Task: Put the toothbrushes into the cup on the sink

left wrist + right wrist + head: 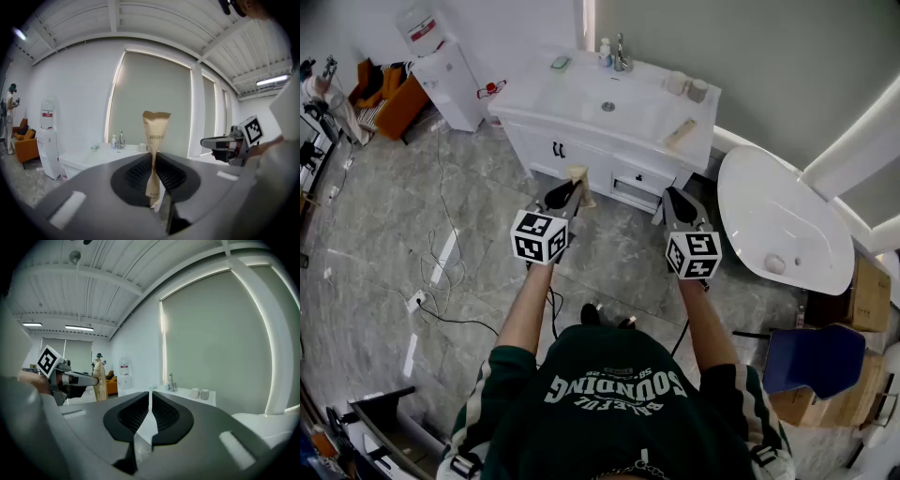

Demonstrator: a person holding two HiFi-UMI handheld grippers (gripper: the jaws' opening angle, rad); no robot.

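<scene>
My left gripper is shut on a tan paper-wrapped toothbrush, held upright over the floor in front of the white sink cabinet. In the left gripper view the wrapper stands pinched between the jaws of that gripper. My right gripper hovers beside it, shut with nothing between its jaws. Two cups stand at the back right of the sink top. A second wrapped toothbrush lies near the top's front right edge.
A faucet and soap bottle stand behind the basin. A white bathtub is to the right and a blue chair near it. A water dispenser and orange sofa are left. Cables cross the floor.
</scene>
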